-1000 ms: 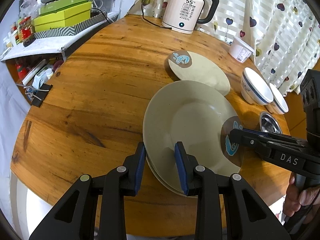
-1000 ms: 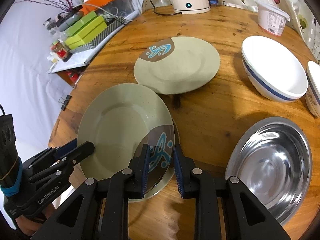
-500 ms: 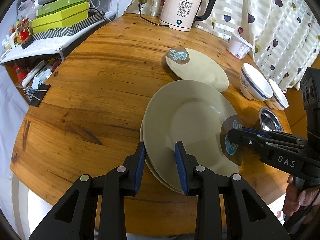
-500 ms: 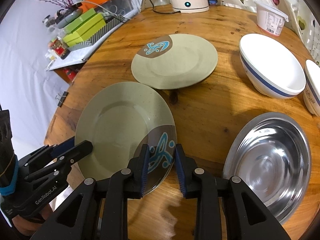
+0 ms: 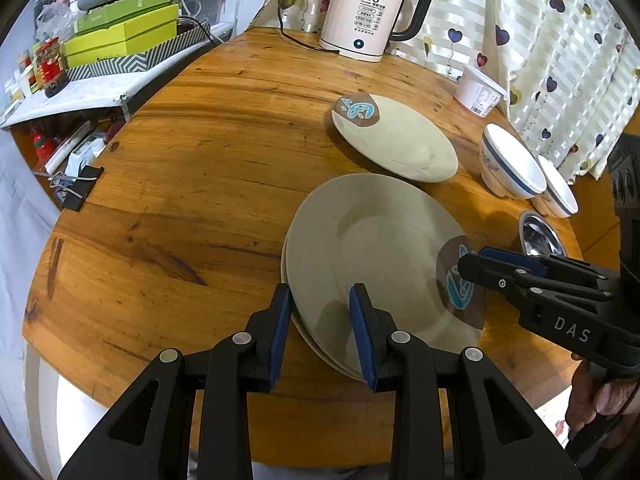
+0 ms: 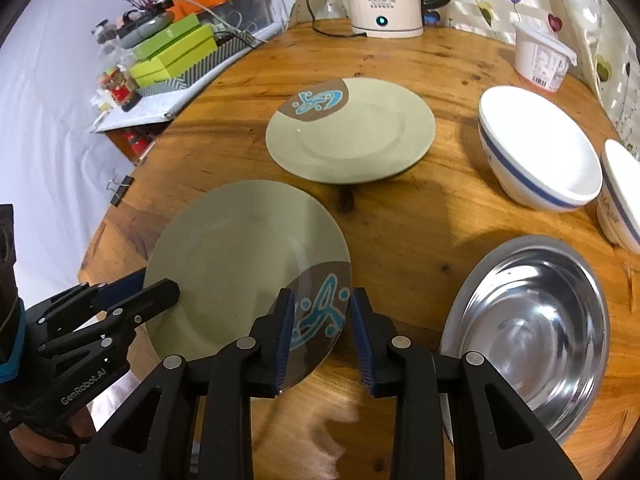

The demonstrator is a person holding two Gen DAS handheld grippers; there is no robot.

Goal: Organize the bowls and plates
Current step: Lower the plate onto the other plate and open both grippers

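Round wooden table (image 5: 208,168) carries all items; a heart-print curtain (image 5: 540,40) hangs behind it. Nearest the cameras, a green plate (image 5: 372,248) rests on top of a second plate (image 5: 316,338), whose rim shows below its near edge. Left gripper (image 5: 318,332) sits at the stack's near edge, jaws parted around the rim with a gap on each side; nothing is clamped. Right gripper (image 6: 322,334) is positioned at the brown, blue-patterned patch of the top plate, jaws likewise parted around the rim, no grip visible. Just right of the stack lies a steel bowl (image 6: 528,332). Beyond the stack, apart from it, lies a third green plate (image 6: 352,132). Right of that plate stand two white bowls (image 6: 540,148), blue-banded, side by side. Farther back: a white tub (image 6: 542,56) and an electric kettle (image 5: 368,16) reading 55.
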